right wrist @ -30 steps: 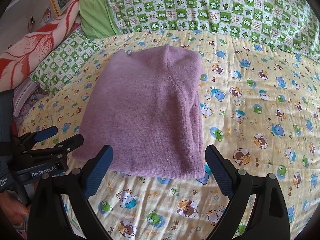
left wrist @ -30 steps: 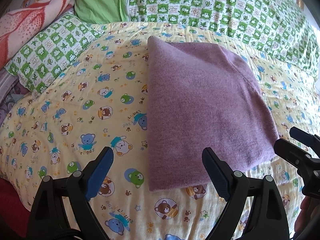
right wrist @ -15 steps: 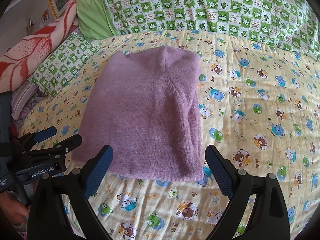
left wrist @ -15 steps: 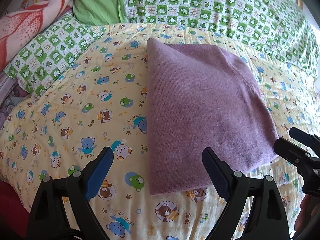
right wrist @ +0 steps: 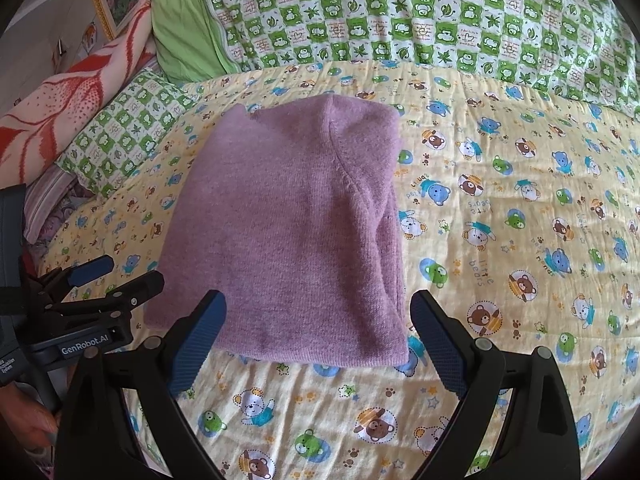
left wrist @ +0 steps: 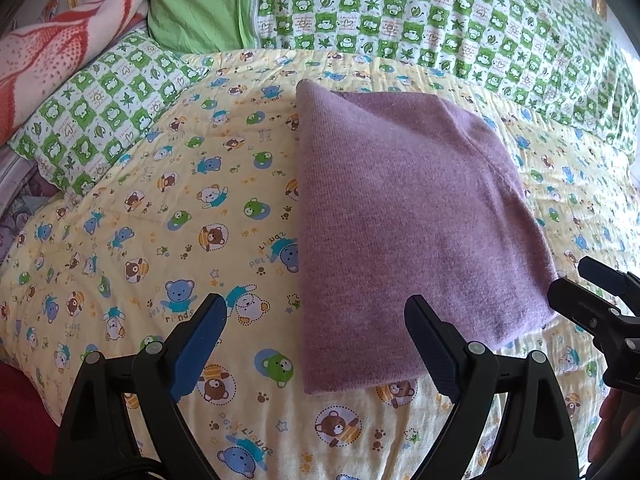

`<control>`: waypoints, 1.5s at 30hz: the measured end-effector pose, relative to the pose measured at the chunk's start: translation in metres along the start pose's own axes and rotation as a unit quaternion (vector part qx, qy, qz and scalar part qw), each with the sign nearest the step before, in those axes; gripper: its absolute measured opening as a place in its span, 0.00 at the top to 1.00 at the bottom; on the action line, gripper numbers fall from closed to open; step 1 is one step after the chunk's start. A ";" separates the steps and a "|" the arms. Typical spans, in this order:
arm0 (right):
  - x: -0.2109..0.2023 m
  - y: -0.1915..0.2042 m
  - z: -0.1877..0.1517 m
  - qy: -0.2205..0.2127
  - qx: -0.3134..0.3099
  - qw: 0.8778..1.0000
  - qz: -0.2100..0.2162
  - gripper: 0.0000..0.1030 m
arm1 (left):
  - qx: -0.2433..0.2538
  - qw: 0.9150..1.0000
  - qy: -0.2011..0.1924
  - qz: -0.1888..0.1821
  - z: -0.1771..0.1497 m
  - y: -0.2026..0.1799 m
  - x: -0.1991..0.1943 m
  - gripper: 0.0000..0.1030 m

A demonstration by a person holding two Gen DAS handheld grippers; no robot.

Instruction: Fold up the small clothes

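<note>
A folded purple knit garment (left wrist: 404,216) lies flat on the yellow bear-print bedspread (left wrist: 160,240); it also shows in the right wrist view (right wrist: 296,232). My left gripper (left wrist: 316,344) is open and empty, hovering just short of the garment's near left corner. My right gripper (right wrist: 320,340) is open and empty, hovering over the garment's near edge. The right gripper shows at the right edge of the left wrist view (left wrist: 592,304), and the left gripper shows at the left of the right wrist view (right wrist: 104,280).
A green-and-white checked quilt (left wrist: 440,12) and a plain green pillow (left wrist: 196,4) lie at the back. A checked pillow (left wrist: 100,116) and a red-and-white blanket (left wrist: 52,52) lie at the left. The bed's edge drops off at the lower left (left wrist: 20,408).
Both grippers have drawn back slightly toward me and the view has shifted a little; the garment lies unmoved. Both grippers stay open.
</note>
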State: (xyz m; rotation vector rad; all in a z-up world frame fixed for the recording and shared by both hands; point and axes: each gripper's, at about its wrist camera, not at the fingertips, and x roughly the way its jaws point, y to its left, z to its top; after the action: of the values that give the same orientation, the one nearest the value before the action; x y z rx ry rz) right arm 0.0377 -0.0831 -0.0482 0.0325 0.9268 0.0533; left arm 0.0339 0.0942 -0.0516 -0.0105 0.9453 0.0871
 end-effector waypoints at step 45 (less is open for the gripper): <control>0.000 0.008 0.004 -0.010 0.015 1.000 0.005 0.09 | 0.007 1.000 -0.003 0.008 0.004 -0.003 -0.001 0.11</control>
State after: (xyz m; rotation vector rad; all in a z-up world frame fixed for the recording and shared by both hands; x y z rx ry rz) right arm 0.0405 -0.0753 -0.0454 0.0658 0.9075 0.0487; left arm 0.0366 0.0915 -0.0491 0.0100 0.9410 0.0957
